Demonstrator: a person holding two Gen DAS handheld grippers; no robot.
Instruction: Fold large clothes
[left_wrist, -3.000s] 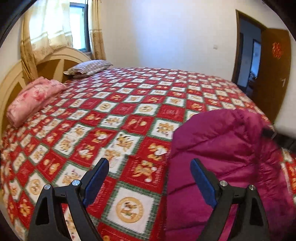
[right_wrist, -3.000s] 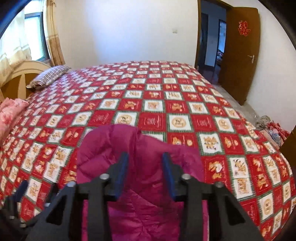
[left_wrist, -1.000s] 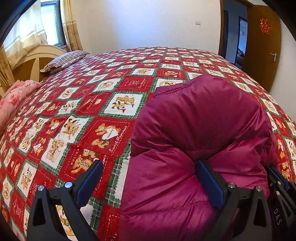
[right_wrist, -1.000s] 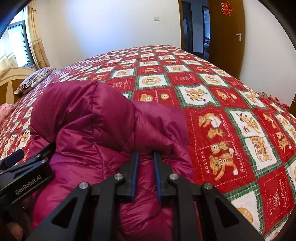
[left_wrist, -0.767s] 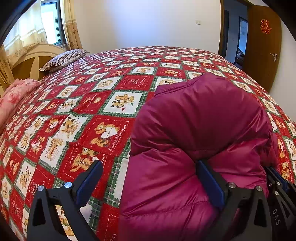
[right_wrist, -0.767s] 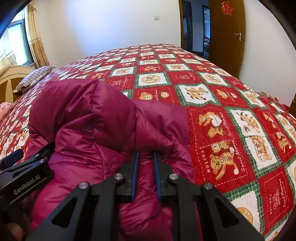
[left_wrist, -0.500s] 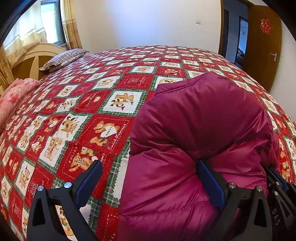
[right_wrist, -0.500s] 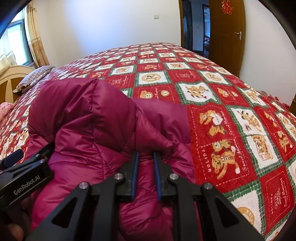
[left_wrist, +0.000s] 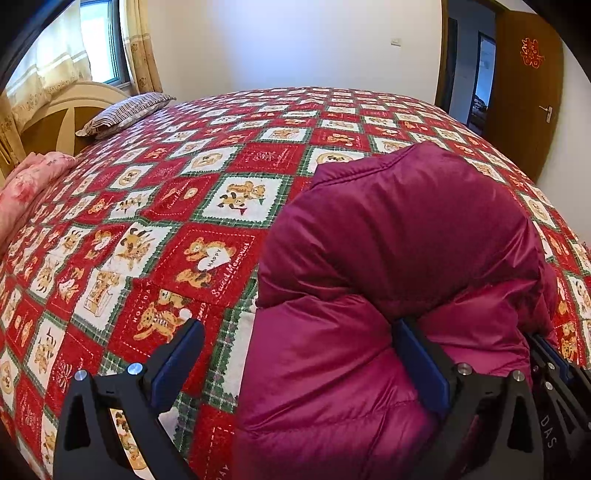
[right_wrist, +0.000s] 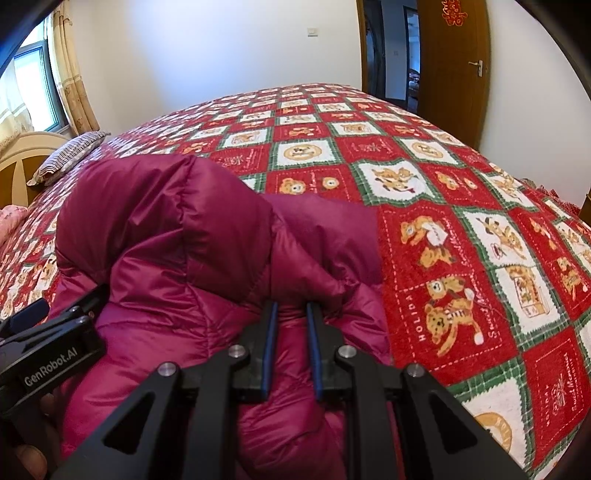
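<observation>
A magenta puffer jacket (left_wrist: 388, 251) lies bunched on the bed, its hood end folded over the body. It also shows in the right wrist view (right_wrist: 192, 258). My left gripper (left_wrist: 299, 347) is open wide; jacket fabric bulges between its jaws and its right finger (left_wrist: 421, 362) presses into the jacket. My right gripper (right_wrist: 290, 332) is shut on a fold of the jacket, the jaws a narrow gap apart with fabric between them. The left gripper's body (right_wrist: 48, 354) shows at the left of the right wrist view.
The bed has a red, white and green patchwork quilt (left_wrist: 207, 206) with bear pictures. A striped pillow (left_wrist: 125, 110) and a pink folded blanket (left_wrist: 29, 184) lie by the headboard (left_wrist: 62, 110). A brown door (right_wrist: 454, 55) stands open at the back right.
Since 3 s ago both grippers moved down and in onto the jacket and the right one closed on a fold. Over the last second almost nothing has moved.
</observation>
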